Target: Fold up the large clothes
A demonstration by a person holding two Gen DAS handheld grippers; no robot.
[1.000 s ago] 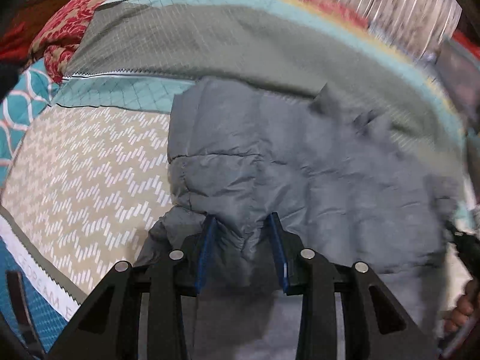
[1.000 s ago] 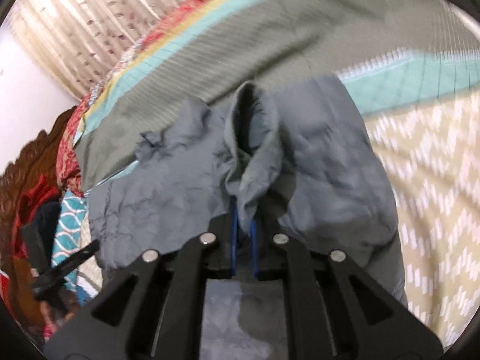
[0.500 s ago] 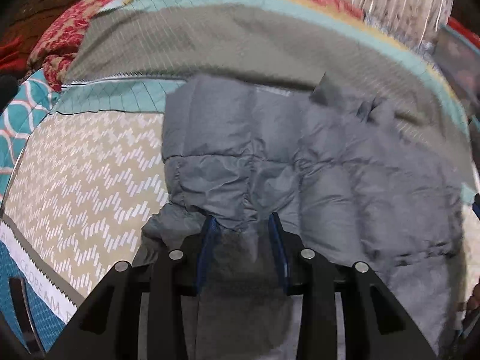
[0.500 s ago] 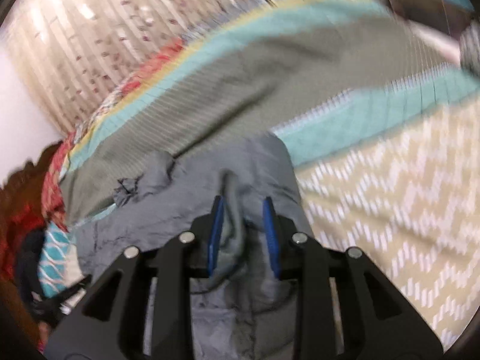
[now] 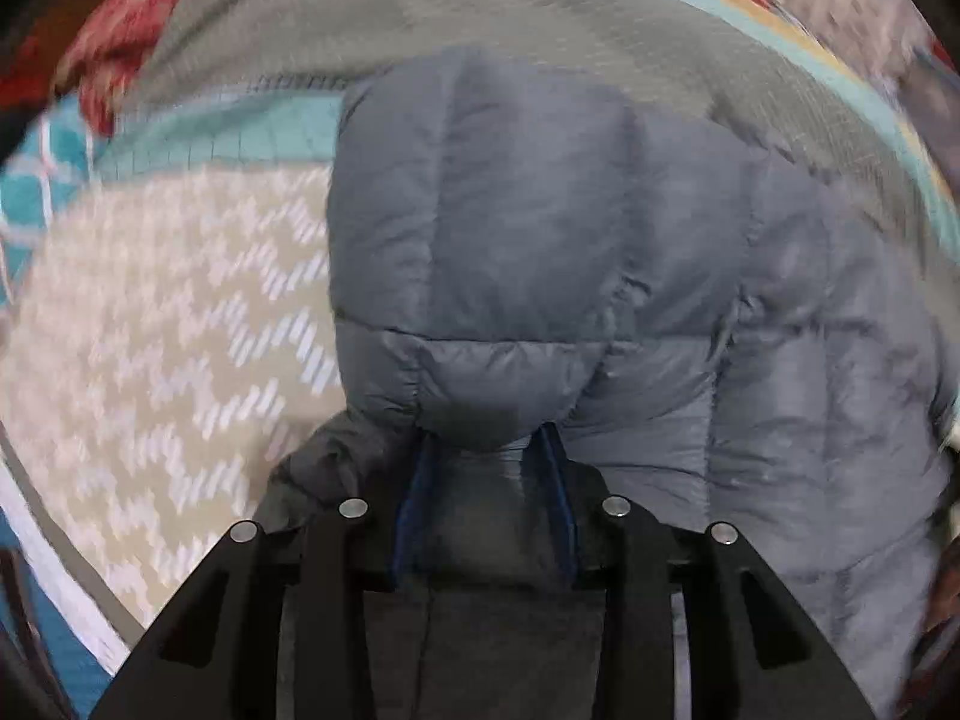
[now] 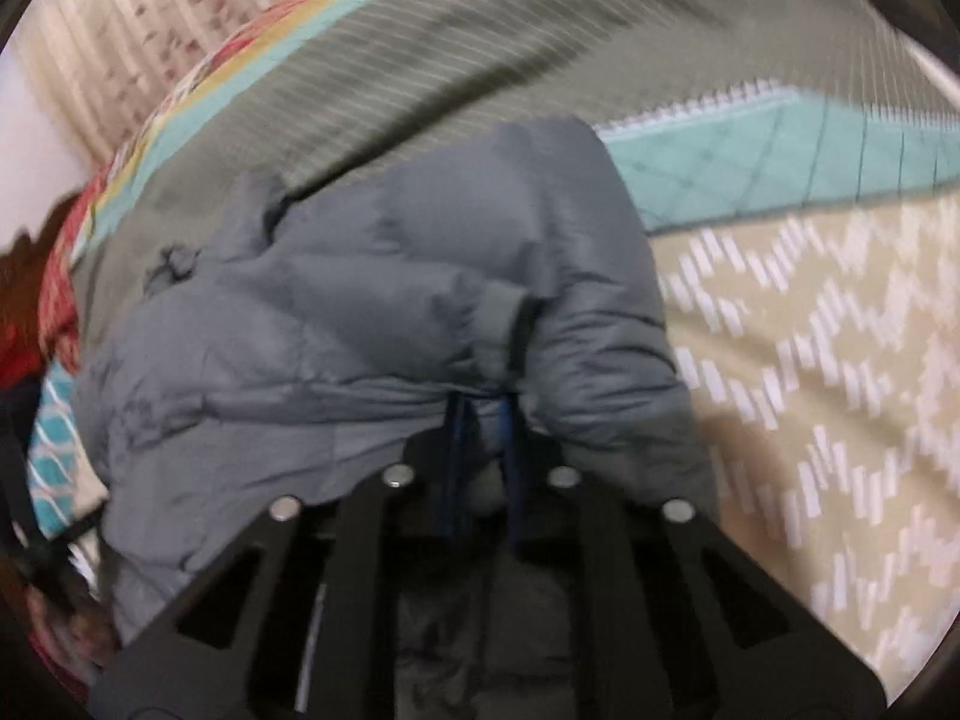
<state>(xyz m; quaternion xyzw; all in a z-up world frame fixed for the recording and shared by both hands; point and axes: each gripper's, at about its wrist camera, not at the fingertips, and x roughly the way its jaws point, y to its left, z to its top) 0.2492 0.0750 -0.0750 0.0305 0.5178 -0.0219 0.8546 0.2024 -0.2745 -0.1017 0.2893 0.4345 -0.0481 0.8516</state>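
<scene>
A grey quilted puffer jacket (image 5: 540, 252) lies on a patterned bedspread (image 5: 180, 312). My left gripper (image 5: 486, 450) has thick jacket fabric bunched between its blue pads, jaws about a hand-width apart. In the right wrist view the jacket (image 6: 372, 312) is folded over itself, with a sleeve cuff (image 6: 504, 318) lying on top. My right gripper (image 6: 483, 414) has its pads narrowly apart with a fold of jacket between them. Both views are blurred by motion.
The bedspread has beige chevron (image 6: 810, 390), teal (image 6: 780, 156) and olive (image 6: 480, 48) bands. Red patterned bedding (image 5: 120, 42) lies at the far left. A pale curtain (image 6: 120, 30) hangs behind the bed.
Both grippers have carried the jacket's near edge forward, doubling the jacket over itself. The right gripper's pads opened slightly half a second ago and have narrowed again.
</scene>
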